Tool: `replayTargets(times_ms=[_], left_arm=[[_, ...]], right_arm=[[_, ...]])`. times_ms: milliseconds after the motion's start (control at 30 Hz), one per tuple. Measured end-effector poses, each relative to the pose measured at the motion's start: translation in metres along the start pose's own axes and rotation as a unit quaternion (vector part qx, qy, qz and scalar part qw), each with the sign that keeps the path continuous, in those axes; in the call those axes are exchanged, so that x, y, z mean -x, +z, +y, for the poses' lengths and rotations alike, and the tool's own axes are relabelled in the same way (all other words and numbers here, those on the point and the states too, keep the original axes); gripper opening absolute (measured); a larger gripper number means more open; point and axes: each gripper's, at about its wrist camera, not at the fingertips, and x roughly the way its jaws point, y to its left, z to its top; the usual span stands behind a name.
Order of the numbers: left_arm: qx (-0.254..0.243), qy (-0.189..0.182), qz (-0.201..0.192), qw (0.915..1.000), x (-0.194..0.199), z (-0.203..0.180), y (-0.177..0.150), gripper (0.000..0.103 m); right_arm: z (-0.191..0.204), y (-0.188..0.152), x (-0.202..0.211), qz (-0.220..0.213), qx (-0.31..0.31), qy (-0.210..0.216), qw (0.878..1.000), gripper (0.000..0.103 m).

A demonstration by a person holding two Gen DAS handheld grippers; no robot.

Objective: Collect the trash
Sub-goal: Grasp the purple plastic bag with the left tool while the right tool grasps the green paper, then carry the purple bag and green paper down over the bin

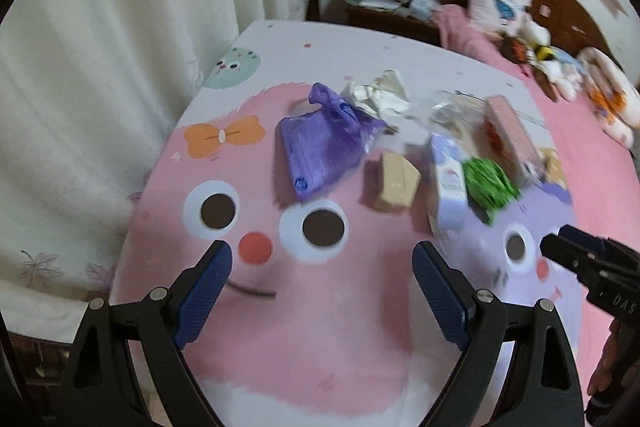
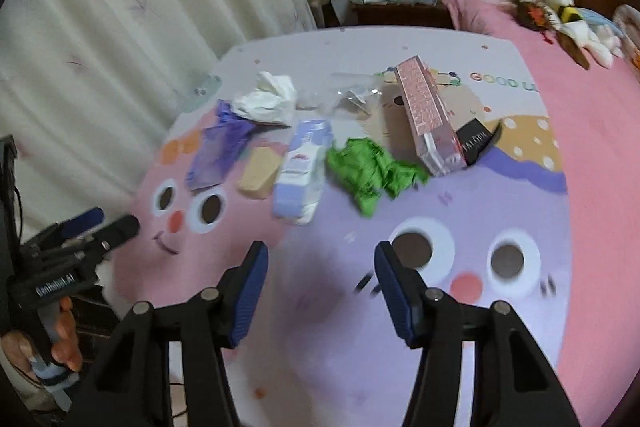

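Two empty grippers hover over a bedspread strewn with trash, nothing picked up yet.

Both the left gripper [image 1: 322,287] and the right gripper [image 2: 320,291] have their jaws spread wide with nothing between them, low in their own frames. The litter lies in a band across the middle of each view: a purple plastic bag [image 1: 320,143], crumpled white paper [image 2: 268,99], a tan block [image 1: 394,183], a white-and-lilac pouch [image 2: 300,175], a green paper wad [image 2: 372,173], a clear wrapper [image 2: 352,95], a long pink box [image 2: 430,119] and a dark box [image 2: 478,143] touching its end. Judging by position, the pouch and green wad lie nearest the right gripper, the purple bag nearest the left. Approach one piece at a time from above, straddle its narrow side, and close gently on soft items so the bedspread [image 2: 580,147] is not pinched with them.
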Motion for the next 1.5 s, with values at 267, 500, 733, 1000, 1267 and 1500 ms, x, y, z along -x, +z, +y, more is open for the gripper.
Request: replayTargets(times_ms=[267,500,733,1000,1267,1500], left_arm=[[0.024,0.037,0.033,0.9985,-0.071,-0.011,0.036,0.091],[0.059,0.052,0.066,0.9947,-0.117,0.000,0.052,0.090],[0.079,0.035,0.075,0.9934,-0.136,0.008,0.061,0.069],[0.090,-0.002,0.073,0.9933,-0.144,0.008,0.058,0.023],[0.070,-0.010,0.045,0.9965,-0.111,-0.001,0.037,0.016],[0.047,-0.024,0.019,0.9984,-0.047,0.003,0.004,0.016]], right_arm=[[-0.022,0.042,-0.065,0.040,0.045,-0.005,0.998,0.056],[-0.029,0.054,-0.095,0.066,0.053,0.014,0.996,0.056],[-0.031,0.052,-0.101,0.065,0.065,0.034,0.995,0.048],[-0.034,0.051,-0.095,0.059,0.056,0.057,0.995,0.031],[-0.028,0.041,-0.074,0.044,0.044,0.062,0.996,0.022],[-0.016,0.019,-0.034,0.020,0.013,0.067,0.997,0.022]])
